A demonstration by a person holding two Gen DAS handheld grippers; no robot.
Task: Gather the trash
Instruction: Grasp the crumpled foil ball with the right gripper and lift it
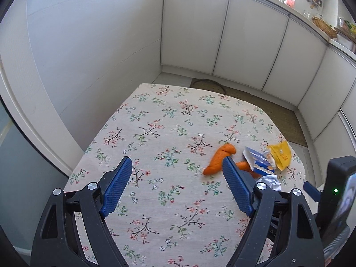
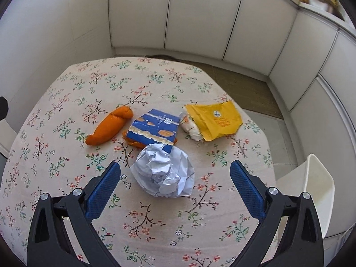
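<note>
Clearly my right gripper (image 2: 174,179) gapes wide over the crumpled paper ball (image 2: 163,172) on the floral tablecloth (image 2: 66,166), my left gripper (image 1: 175,181) wide and empty too, yet closing off-centre could squirt that springy ball away.

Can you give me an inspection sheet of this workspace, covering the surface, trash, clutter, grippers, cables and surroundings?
Surface: table under a floral tablecloth, flat.
Job's things: crumpled white paper ball nearest; blue wrapper lying over an orange piece; orange cloth-like roll beside it; yellow packet, torn open, with white paper at its mouth.
Clutter: nothing seen besides the trash.
Grippers: left gripper jaws open, empty, above bare cloth; right gripper jaws open, paper ball between them, not touched.
Cables: nothing seen.
Surroundings: white cabinets, white chair at the table's edge, floor mat, cluttered counter.
</note>
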